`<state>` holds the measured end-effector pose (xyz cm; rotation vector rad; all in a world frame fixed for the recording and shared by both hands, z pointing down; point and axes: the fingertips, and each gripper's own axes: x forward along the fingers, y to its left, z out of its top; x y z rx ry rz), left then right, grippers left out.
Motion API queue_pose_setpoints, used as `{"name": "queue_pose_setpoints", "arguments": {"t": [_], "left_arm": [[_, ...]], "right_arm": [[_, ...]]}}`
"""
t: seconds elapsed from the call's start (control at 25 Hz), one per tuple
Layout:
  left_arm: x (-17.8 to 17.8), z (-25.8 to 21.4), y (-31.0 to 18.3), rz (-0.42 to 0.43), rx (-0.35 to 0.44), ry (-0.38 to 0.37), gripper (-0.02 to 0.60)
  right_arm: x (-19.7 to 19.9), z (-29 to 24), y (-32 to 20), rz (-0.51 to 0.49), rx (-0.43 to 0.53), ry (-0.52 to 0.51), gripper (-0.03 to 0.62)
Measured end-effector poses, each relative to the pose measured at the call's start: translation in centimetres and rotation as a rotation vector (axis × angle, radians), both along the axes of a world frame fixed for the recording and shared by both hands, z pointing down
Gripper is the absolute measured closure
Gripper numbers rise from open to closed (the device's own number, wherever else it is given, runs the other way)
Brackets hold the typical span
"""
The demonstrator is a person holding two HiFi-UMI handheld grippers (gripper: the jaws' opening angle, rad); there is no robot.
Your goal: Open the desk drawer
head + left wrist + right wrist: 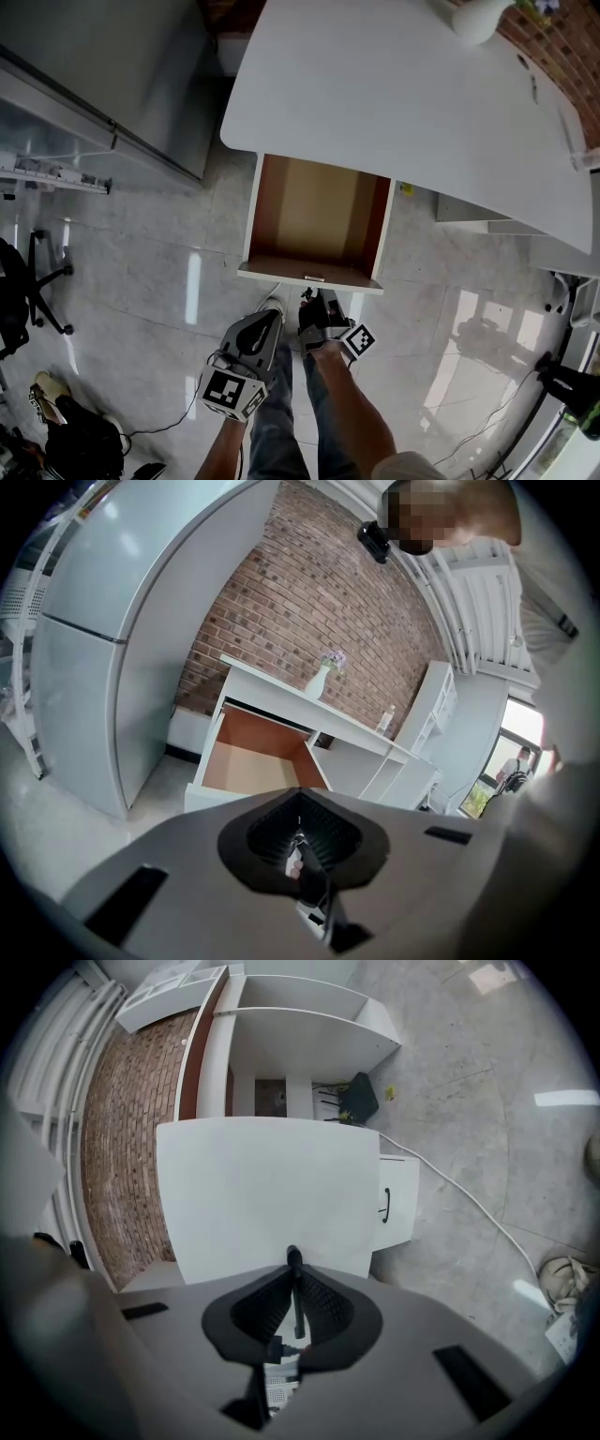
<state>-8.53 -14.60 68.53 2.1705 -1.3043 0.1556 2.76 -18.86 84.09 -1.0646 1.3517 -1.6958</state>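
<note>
Jaws clenched, empty, on left gripper (271, 311) and right gripper (308, 300); open drawer (312, 274) straight ahead, front panel nearest right gripper.

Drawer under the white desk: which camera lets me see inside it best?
The head view. It looks straight down into the open drawer, showing its brown, empty inside. The left gripper view shows it slanted, with its front partly hidden. In the right gripper view I cannot make out its inside.
</note>
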Motion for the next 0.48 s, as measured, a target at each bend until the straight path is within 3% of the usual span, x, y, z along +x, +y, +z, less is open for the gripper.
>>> {"name": "queue_pose_setpoints", "arguments": {"t": [0.24,0.4,0.48], "left_arm": [[-0.3,-0.2,-0.2,-0.013,-0.005,-0.005,0.569],[-0.1,-0.5,-0.2,-0.017,-0.003,-0.01,0.569],[0.1,-0.8,-0.4,-0.014,0.008,-0.012,0.569]], "right_arm": [[0.0,0.0,0.0,-0.005,0.003,-0.01,0.552],[0.2,0.1,0.9,-0.023,-0.003,-0.026,0.404],[0.2,0.0,1.6,-0.034,-0.002,-0.04,0.404]]}}
